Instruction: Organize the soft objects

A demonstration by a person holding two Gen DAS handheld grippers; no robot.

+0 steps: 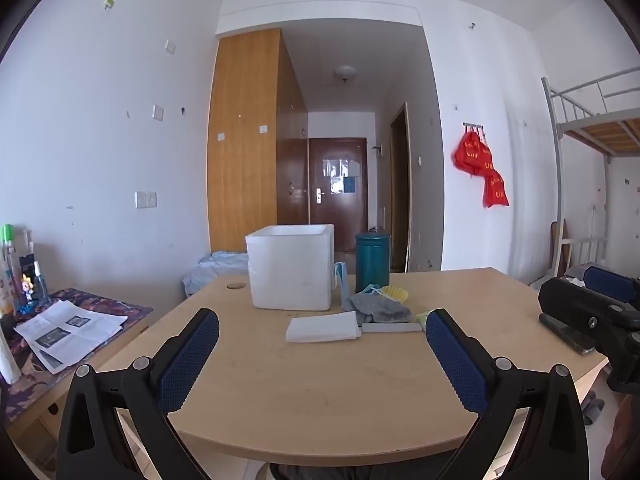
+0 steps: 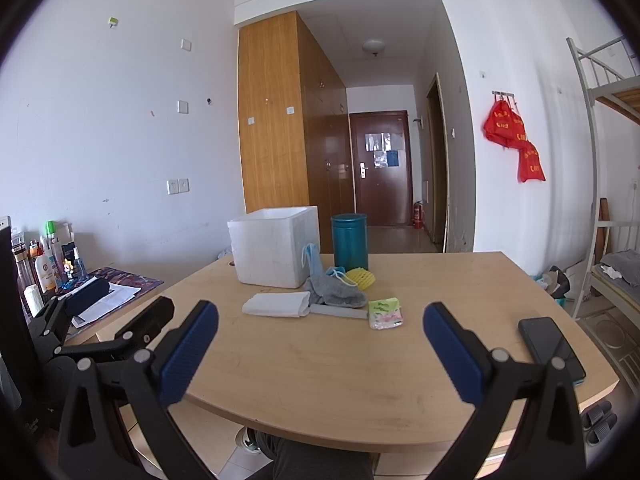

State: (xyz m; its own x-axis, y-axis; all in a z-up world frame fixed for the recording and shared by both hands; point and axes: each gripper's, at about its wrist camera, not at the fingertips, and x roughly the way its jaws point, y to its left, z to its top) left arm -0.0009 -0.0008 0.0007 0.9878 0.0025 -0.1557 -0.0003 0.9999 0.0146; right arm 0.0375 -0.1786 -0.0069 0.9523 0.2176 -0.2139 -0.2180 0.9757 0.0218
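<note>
A white foam box [image 1: 291, 267] [image 2: 274, 252] stands open at the far middle of the wooden table [image 1: 320, 392] [image 2: 332, 368]. In front of it lie a folded white cloth [image 1: 322, 329] [image 2: 276, 305], a grey sock [image 1: 380, 309] [image 2: 338, 292], a blue face mask [image 1: 340, 280] [image 2: 314, 262], a yellow foam net [image 1: 395, 293] [image 2: 362, 278], a grey flat bar [image 1: 392, 327] [image 2: 339, 312] and a green-pink packet [image 2: 385, 313]. My left gripper [image 1: 322, 354] and right gripper [image 2: 320, 350] are both open and empty, above the table's near part.
A teal canister [image 1: 372, 260] [image 2: 349, 242] stands right of the box. A black phone [image 2: 551, 348] lies at the table's right edge. A side desk at left holds papers [image 1: 68, 332] and bottles [image 2: 48, 256]. A bunk bed [image 2: 612, 240] is at right.
</note>
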